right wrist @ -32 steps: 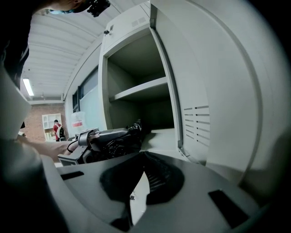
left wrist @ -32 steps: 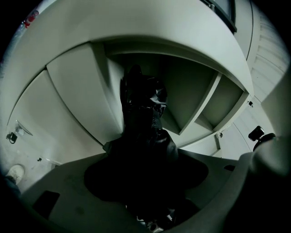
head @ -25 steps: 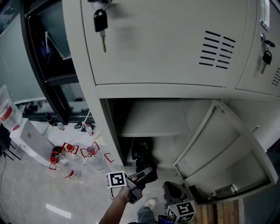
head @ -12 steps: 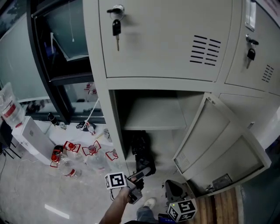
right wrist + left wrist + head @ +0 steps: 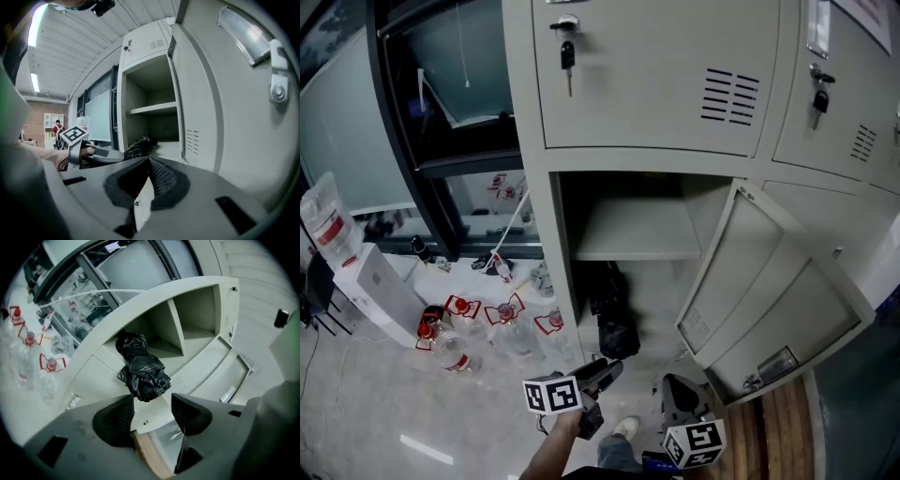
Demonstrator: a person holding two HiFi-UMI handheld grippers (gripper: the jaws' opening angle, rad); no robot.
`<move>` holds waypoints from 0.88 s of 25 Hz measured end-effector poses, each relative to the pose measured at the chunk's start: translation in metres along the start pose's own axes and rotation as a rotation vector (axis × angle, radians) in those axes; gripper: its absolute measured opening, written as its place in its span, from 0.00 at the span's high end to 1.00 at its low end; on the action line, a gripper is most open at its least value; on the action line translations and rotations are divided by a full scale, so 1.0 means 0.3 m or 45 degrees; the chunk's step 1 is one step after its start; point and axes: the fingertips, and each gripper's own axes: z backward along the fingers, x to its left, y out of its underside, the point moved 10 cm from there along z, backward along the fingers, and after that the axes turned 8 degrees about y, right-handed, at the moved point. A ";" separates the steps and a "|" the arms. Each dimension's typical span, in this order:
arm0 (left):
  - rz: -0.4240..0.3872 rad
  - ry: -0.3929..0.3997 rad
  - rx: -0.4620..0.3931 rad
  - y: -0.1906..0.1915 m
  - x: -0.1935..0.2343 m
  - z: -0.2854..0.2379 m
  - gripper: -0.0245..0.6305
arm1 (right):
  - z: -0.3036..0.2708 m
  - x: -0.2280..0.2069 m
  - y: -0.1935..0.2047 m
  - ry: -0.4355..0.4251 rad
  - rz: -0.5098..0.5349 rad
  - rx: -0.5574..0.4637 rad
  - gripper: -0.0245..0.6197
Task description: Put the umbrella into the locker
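Left of the steel cabinets, clear plastic bottles (image 5: 478, 328) with red labels lie scattered on the glossy pale floor (image 5: 366, 412). Near them a white box (image 5: 380, 300) stands tilted, and beside it is a clear container (image 5: 326, 225) with a red label. Behind them rises a dark-framed glass partition (image 5: 403, 141), with a thin white rod (image 5: 511, 220) slanting down in front of it. A strip of wooden flooring (image 5: 778, 431) shows at the lower right. In the right gripper view, ceiling light strips (image 5: 35, 82) run above a brick wall (image 5: 35, 124).
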 end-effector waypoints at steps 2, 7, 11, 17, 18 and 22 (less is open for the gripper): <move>-0.134 -0.109 -0.009 0.004 -0.016 0.044 0.75 | 0.015 0.007 -0.006 0.002 0.009 -0.017 0.96; -0.344 -0.216 -0.112 0.003 -0.052 0.126 0.94 | 0.040 0.019 -0.003 0.008 0.029 -0.019 0.96; -0.389 -0.228 -0.129 0.006 -0.066 0.145 0.94 | 0.056 0.028 0.001 0.009 0.033 -0.020 0.96; -0.396 -0.220 -0.127 0.014 -0.077 0.152 0.94 | 0.069 0.032 0.002 0.016 0.032 -0.022 0.96; -0.398 -0.218 -0.127 0.015 -0.079 0.153 0.94 | 0.070 0.032 0.002 0.019 0.031 -0.023 0.96; -0.398 -0.216 -0.134 0.019 -0.083 0.159 0.94 | 0.076 0.032 0.003 0.023 0.032 -0.023 0.96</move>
